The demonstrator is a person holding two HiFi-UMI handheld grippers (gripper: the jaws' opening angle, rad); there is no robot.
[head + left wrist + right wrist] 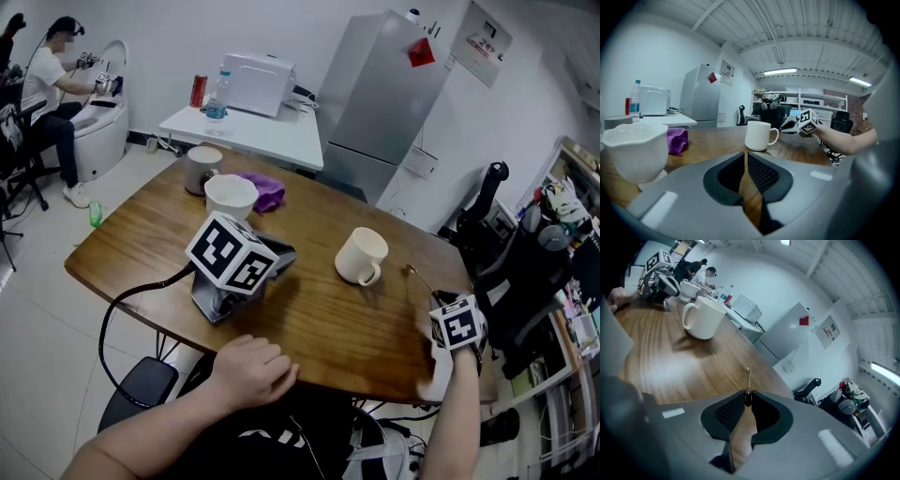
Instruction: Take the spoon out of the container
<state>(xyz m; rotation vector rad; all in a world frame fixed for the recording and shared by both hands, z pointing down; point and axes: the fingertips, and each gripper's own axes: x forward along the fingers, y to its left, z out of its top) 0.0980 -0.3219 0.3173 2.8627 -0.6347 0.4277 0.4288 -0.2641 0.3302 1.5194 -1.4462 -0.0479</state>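
Observation:
The white mug (361, 255) stands upright on the wooden table (141, 244), right of centre. The thin metal spoon (419, 277) is outside the mug, to its right, just above the tabletop. My right gripper (437, 302) is shut on the end of the spoon's handle. In the right gripper view the spoon (747, 376) sticks straight out from that gripper (747, 397), with the mug (704, 317) off to the left. My left gripper (284, 253) lies on the table, shut and empty, pointing at the mug (758, 136). The left hand (253, 370) rests off it at the near edge.
A white bowl (230, 195), a grey cup (202, 167) and a purple cloth (264, 190) sit at the table's far left. The left gripper's black cable (117, 314) hangs over the near edge. A black chair (487, 202) stands at the right; a seated person (52, 84) is far left.

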